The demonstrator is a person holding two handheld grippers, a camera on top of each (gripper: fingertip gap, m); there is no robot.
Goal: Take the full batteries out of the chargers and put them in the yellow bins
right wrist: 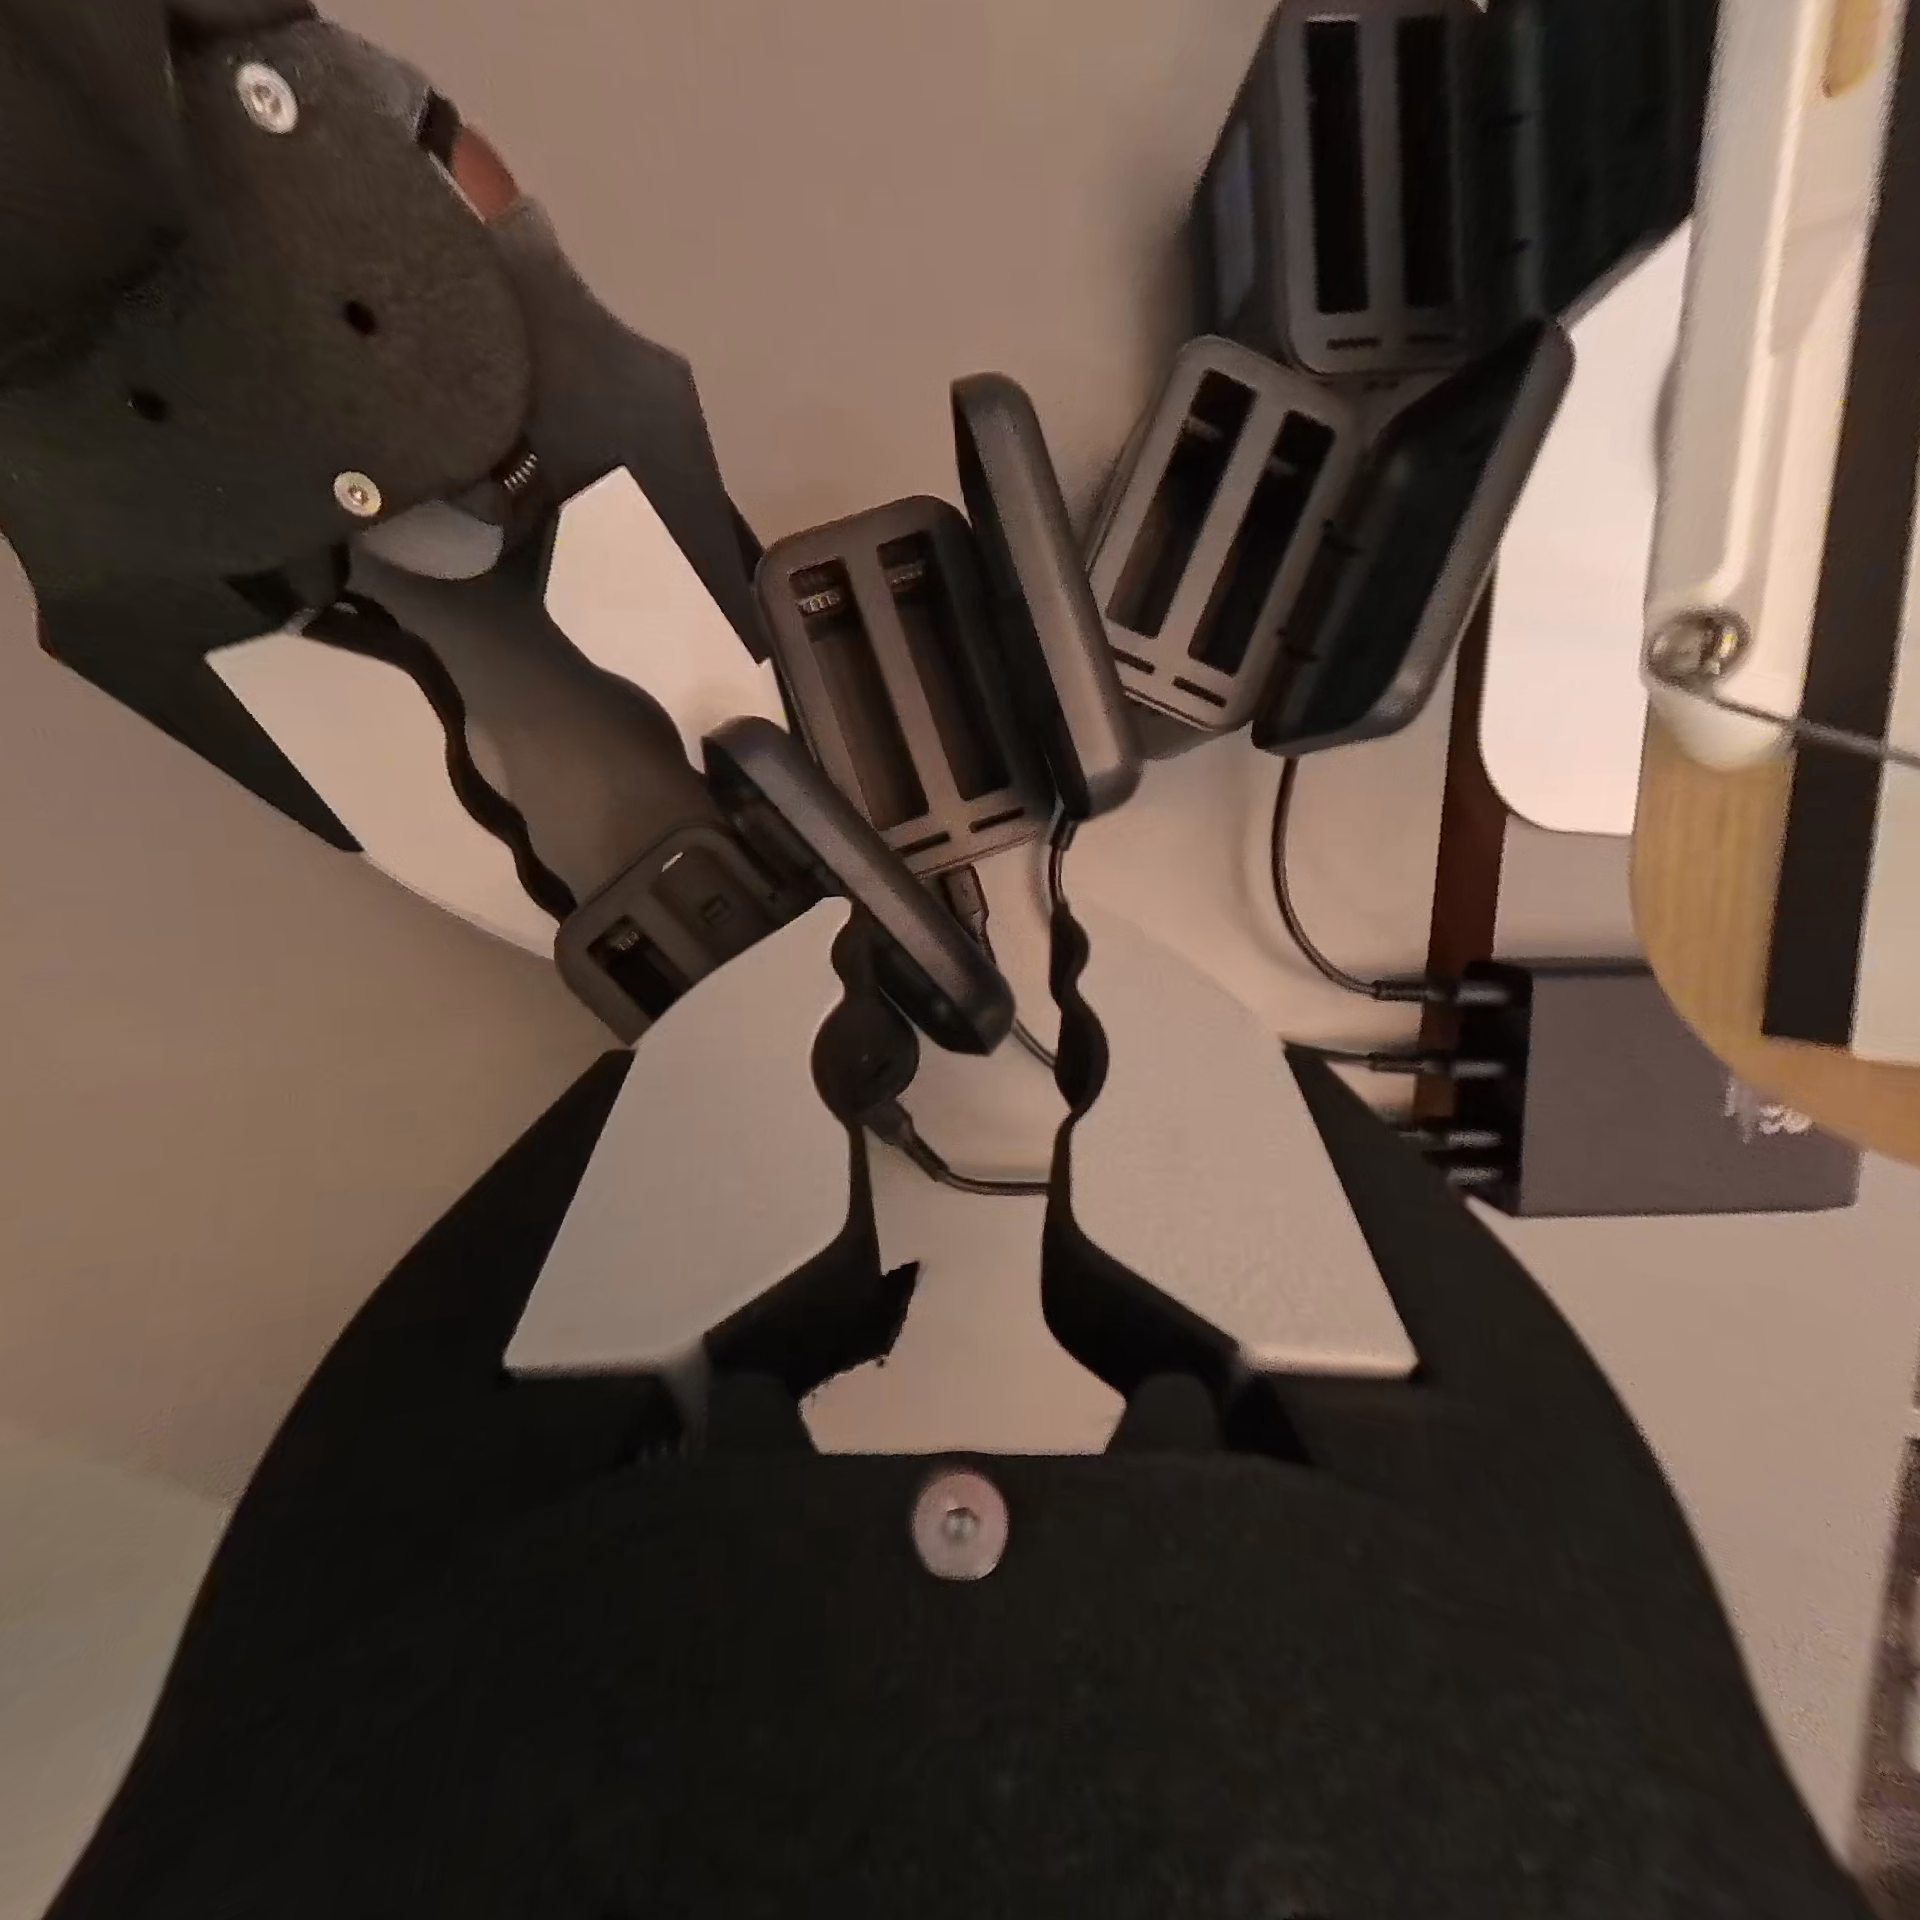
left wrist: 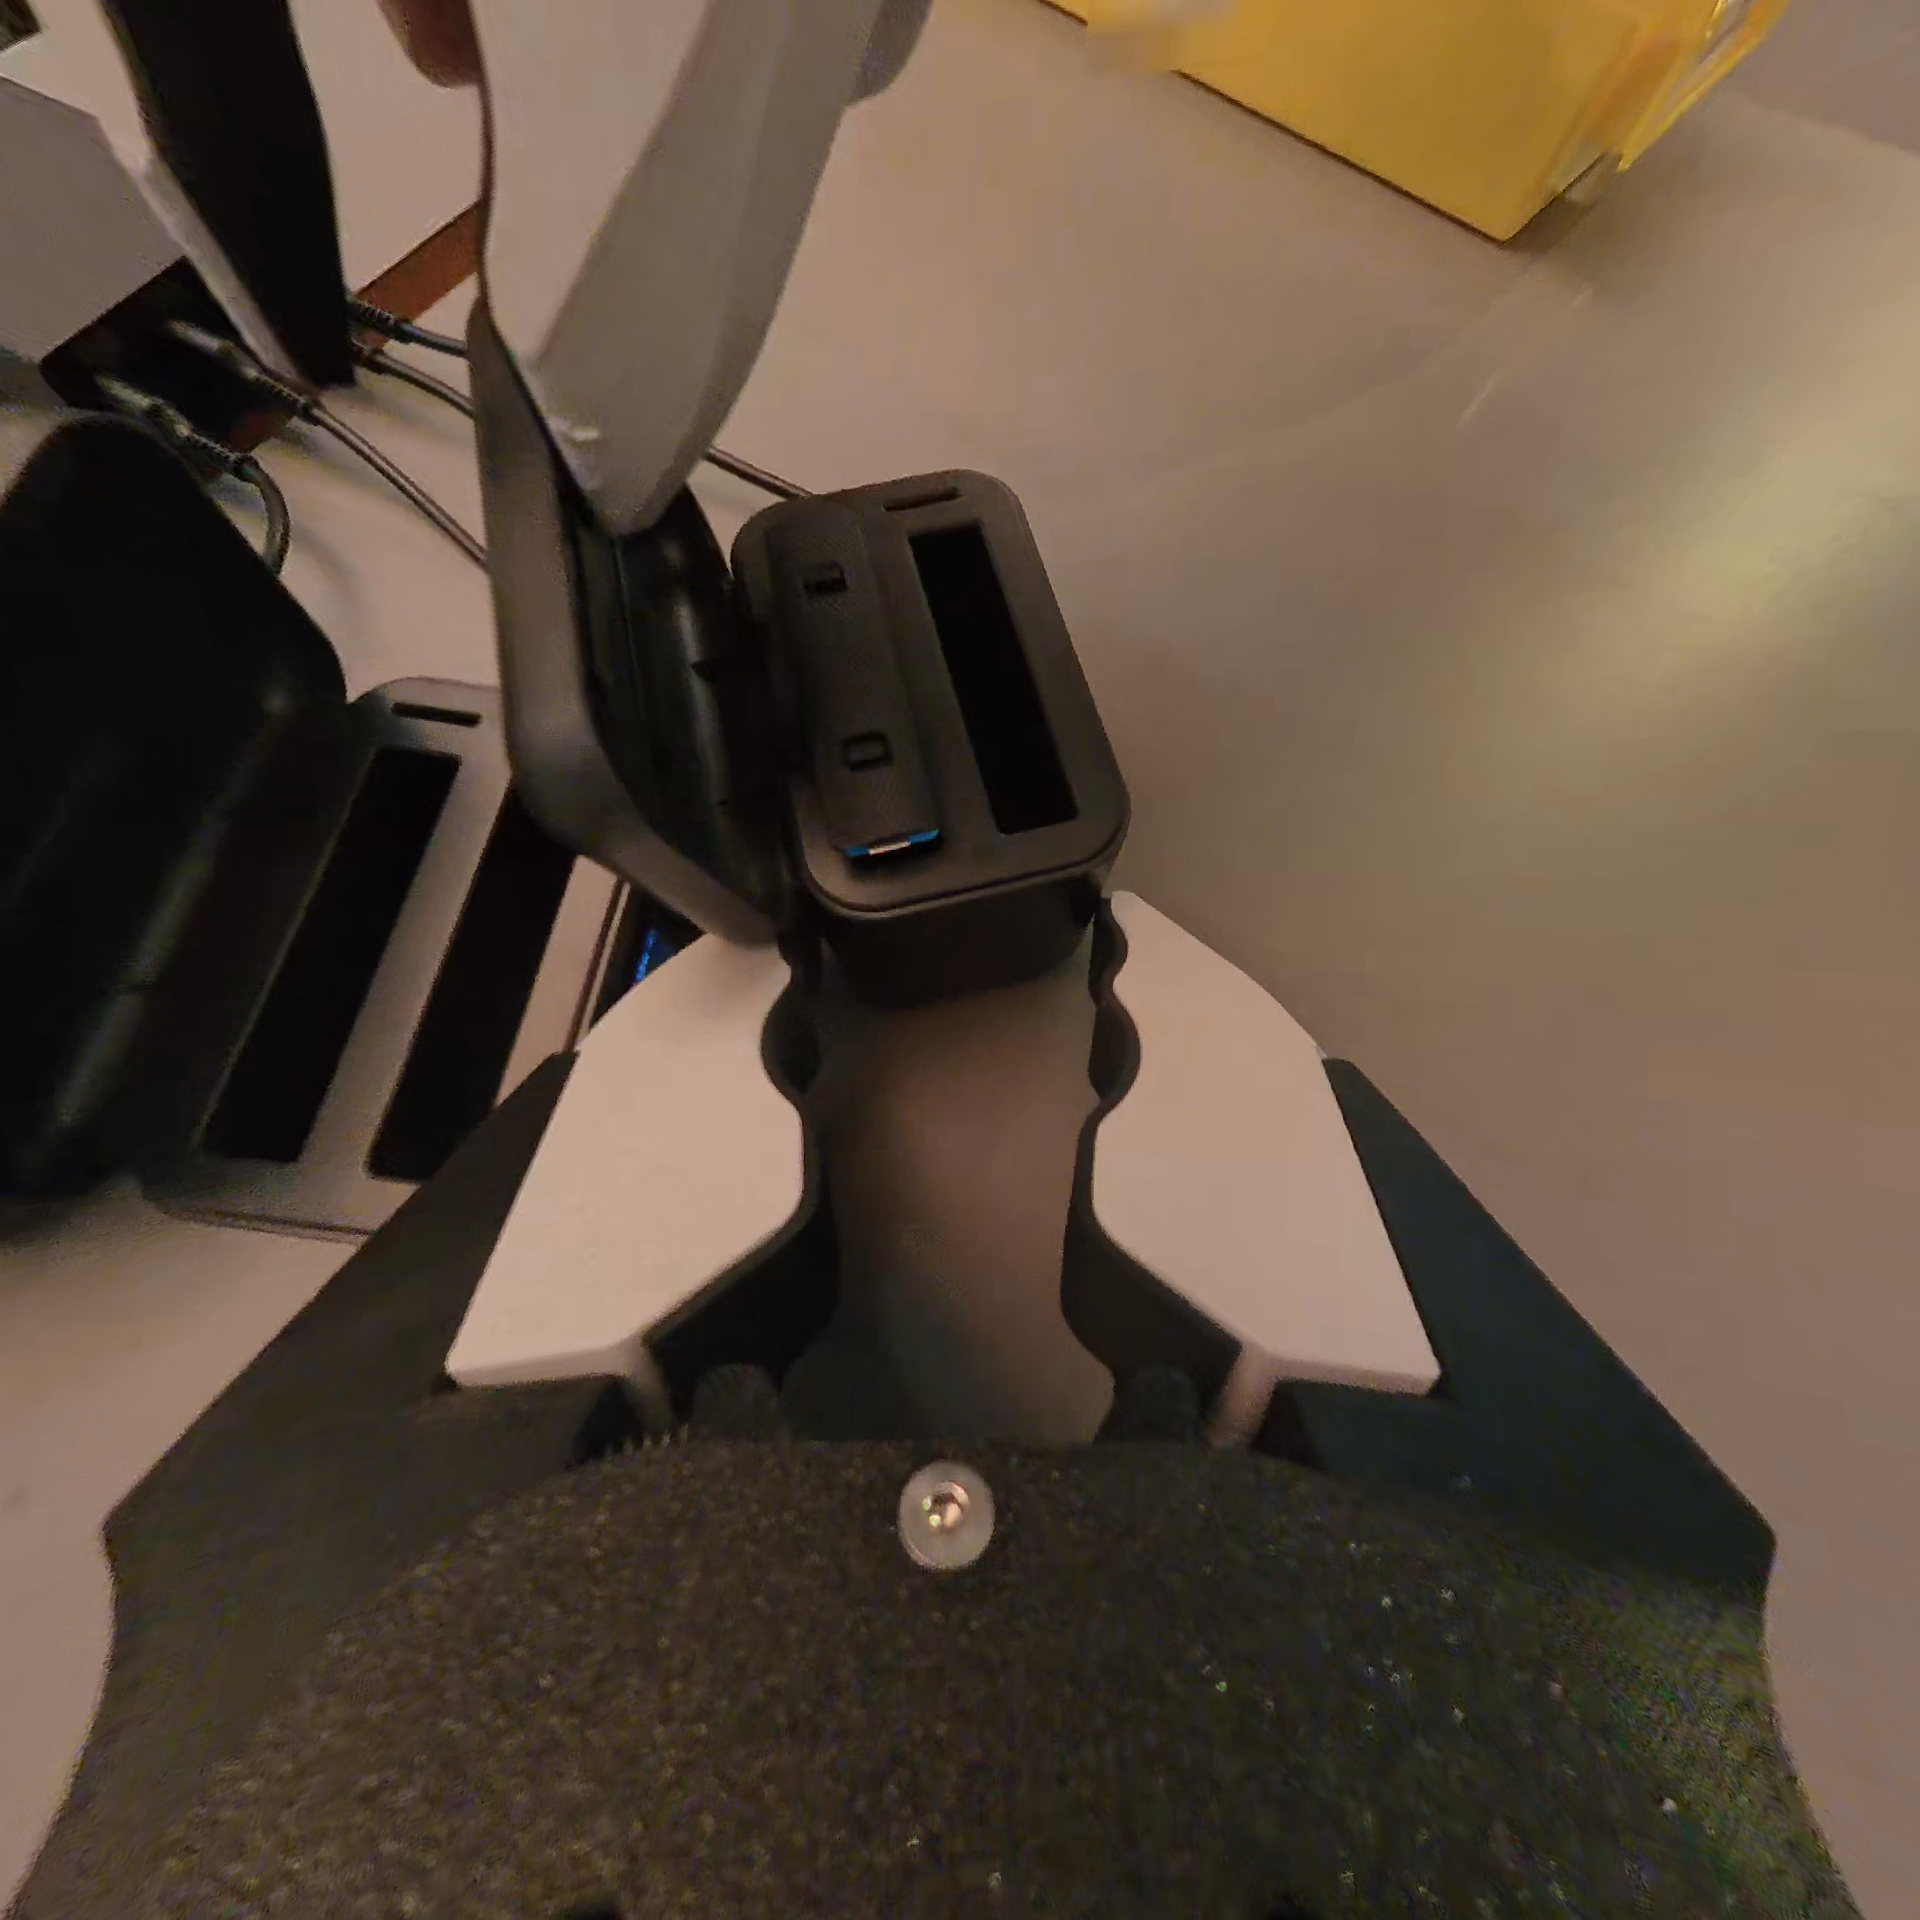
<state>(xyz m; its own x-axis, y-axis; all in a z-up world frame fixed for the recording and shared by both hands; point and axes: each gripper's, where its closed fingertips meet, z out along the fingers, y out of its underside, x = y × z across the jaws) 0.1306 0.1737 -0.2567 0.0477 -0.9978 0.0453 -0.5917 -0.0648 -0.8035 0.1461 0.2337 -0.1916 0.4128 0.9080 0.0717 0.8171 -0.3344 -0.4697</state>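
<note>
Black charger [left wrist: 940,717], lid open, one battery [left wrist: 868,686] seated, other slot empty.

My left tool [left wrist: 951,925] covers the near end of the charger [left wrist: 935,686], so its base and the bench beneath are hidden. The yellow bin [left wrist: 1455,114], well beyond the charger, is blurred and cut off by the top edge. In my right wrist view the right tool's fingertips [right wrist: 1075,997] hide part of the charger's lid [right wrist: 862,883] and its cable, and the power hub [right wrist: 1621,1091] right of the charger is half covered
</note>
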